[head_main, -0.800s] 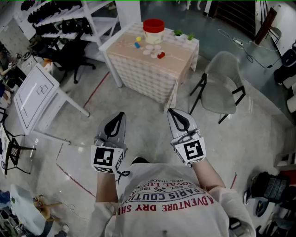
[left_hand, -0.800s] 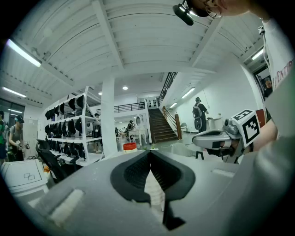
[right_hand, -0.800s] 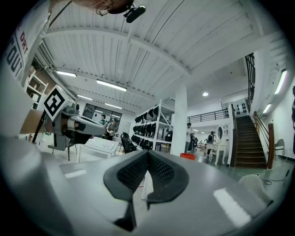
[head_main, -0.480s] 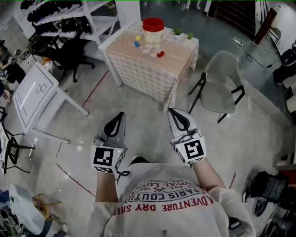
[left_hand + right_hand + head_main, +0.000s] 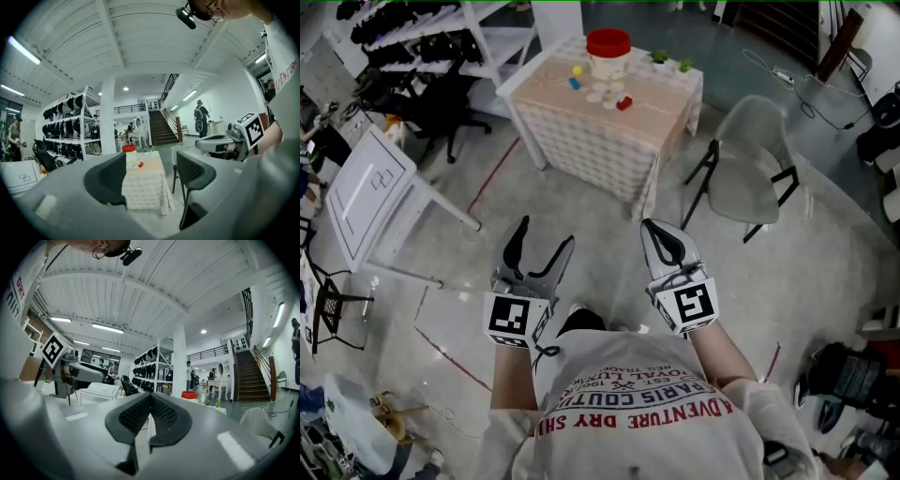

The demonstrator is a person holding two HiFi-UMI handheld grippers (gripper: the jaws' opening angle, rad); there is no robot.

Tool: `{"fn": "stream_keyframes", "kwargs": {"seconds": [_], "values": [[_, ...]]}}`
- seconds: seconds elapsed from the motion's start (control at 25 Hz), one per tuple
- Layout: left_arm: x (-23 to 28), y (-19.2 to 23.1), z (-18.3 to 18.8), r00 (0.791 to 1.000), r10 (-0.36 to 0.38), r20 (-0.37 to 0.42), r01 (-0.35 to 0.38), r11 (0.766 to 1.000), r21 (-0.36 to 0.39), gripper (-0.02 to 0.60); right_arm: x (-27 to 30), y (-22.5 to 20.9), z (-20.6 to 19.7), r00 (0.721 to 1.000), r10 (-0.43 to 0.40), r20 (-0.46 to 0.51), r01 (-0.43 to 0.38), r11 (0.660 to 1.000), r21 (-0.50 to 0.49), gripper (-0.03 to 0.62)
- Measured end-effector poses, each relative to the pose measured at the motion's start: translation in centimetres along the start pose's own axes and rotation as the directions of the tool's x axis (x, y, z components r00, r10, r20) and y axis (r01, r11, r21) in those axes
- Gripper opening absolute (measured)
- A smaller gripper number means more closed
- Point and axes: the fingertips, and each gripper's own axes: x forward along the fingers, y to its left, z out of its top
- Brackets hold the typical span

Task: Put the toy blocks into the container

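A white container with a red lid (image 5: 608, 52) stands on a far table (image 5: 581, 127) covered in a checked cloth. Yellow (image 5: 577, 69), blue (image 5: 574, 82) and red (image 5: 623, 103) toy blocks lie near it among pale round pieces (image 5: 600, 92). My left gripper (image 5: 541, 251) is held level over the floor, well short of the table, open and empty; its jaws have just been opening. My right gripper (image 5: 661, 236) sits beside it, shut on nothing. The left gripper view shows the container (image 5: 128, 151) and a red block (image 5: 140, 164) between spread jaws.
A grey chair (image 5: 750, 169) stands right of the table. A white folding table (image 5: 370, 192) and black office chair (image 5: 441, 108) are at left, with white shelving (image 5: 441, 28) behind. Red tape lines (image 5: 492, 178) mark the concrete floor. Small green plants (image 5: 670, 65) sit on the table's far edge.
The left gripper's jaws have spread from shut to wide open. The right gripper has stayed shut and still. The table has slid slightly up in the head view.
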Motion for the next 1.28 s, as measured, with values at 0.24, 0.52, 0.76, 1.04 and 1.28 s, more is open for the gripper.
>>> {"fn": "stream_keyframes", "kwargs": {"seconds": [0.24, 0.52, 0.76, 1.04, 1.28], "values": [[2.3, 2.6, -1.2, 1.000, -0.005, -0.026, 0.005, 1.000, -0.009, 0.336, 2.8, -1.0, -1.0, 1.000, -0.009, -0.023, 0.009, 1.000, 0.005, 0.002], [7.1, 8.3, -3.4, 0.999, -0.032, -0.037, 0.031, 0.999, -0.043, 0.336, 9.9, -2.3, -2.7, 0.998, -0.033, -0.061, 0.033, 0.999, 0.005, 0.002], [12.7, 17.3, -4.9, 0.997, -0.062, -0.042, 0.059, 0.996, -0.071, 0.334, 20.4, -3.0, -3.5, 0.995, -0.054, -0.087, 0.055, 0.998, 0.004, 0.002], [20.0, 27.2, -5.9, 0.986, -0.153, -0.066, 0.149, 0.987, -0.059, 0.334, 32.9, -4.5, -4.4, 0.986, -0.123, -0.116, 0.126, 0.992, 0.021, 0.002], [25.7, 31.3, -6.7, 0.961, -0.259, -0.096, 0.262, 0.965, 0.016, 0.333, 39.9, -7.0, -5.1, 0.972, -0.197, -0.131, 0.200, 0.980, 0.017, 0.002]]}}
